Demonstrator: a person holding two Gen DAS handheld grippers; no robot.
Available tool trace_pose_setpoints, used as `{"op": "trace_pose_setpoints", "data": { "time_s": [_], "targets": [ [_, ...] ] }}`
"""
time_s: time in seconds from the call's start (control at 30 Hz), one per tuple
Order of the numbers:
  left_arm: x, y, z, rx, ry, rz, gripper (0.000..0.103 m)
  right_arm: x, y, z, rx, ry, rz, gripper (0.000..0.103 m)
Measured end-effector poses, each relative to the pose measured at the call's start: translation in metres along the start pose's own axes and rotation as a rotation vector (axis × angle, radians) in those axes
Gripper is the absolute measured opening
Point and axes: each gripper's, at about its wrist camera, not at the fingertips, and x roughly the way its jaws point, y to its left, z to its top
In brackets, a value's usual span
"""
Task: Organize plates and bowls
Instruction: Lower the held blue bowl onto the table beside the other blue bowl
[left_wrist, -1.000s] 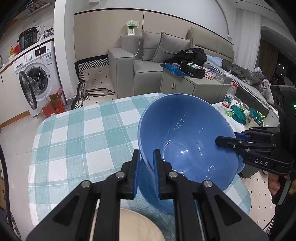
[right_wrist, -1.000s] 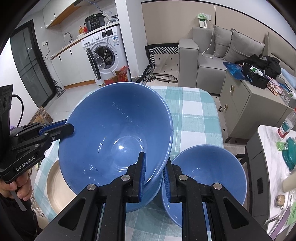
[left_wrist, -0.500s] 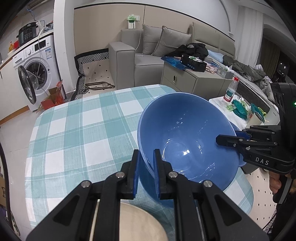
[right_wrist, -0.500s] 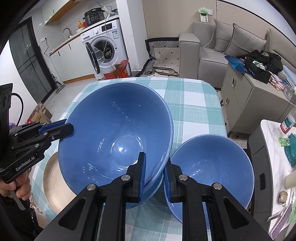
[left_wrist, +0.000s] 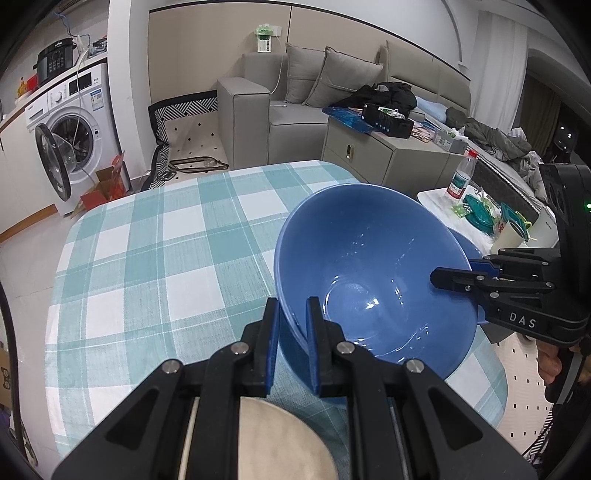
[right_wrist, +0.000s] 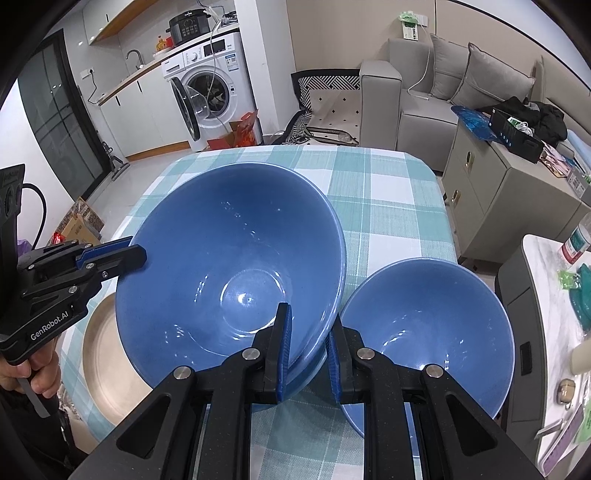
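A large blue bowl (left_wrist: 373, 280) (right_wrist: 229, 266) is held by its rim from both sides over the checked tablecloth. My left gripper (left_wrist: 291, 325) is shut on the near rim in its own view and shows at the bowl's left edge (right_wrist: 136, 254) in the right wrist view. My right gripper (right_wrist: 308, 325) is shut on the opposite rim and shows as a black jaw (left_wrist: 436, 275) in the left wrist view. A smaller blue bowl (right_wrist: 428, 325) (left_wrist: 467, 245) stands upright close beside the large one. A beige plate (right_wrist: 107, 365) (left_wrist: 273, 443) lies on the other side. Whether the large bowl touches the cloth is hidden.
The teal-and-white checked table (left_wrist: 155, 258) (right_wrist: 391, 206) stretches away beyond the bowls. A side table with a bottle (left_wrist: 461, 177) and teal lids stands to the right. A grey cabinet (right_wrist: 506, 192) and a sofa stand behind it, and a washing machine (right_wrist: 207, 92) at the back.
Both grippers keep their hold on the large bowl. The table and the smaller bowl have slid a little lower and nearer in both views.
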Motion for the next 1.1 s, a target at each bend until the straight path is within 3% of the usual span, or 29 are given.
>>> {"op": "trace_pose_setpoints", "data": {
  "time_s": [1.1],
  "targets": [
    [0.013,0.002,-0.016,0.008,0.038,-0.001,0.012,0.02,0.008,-0.007,-0.035,0.051,-0.035,0.018]
  ]
}}
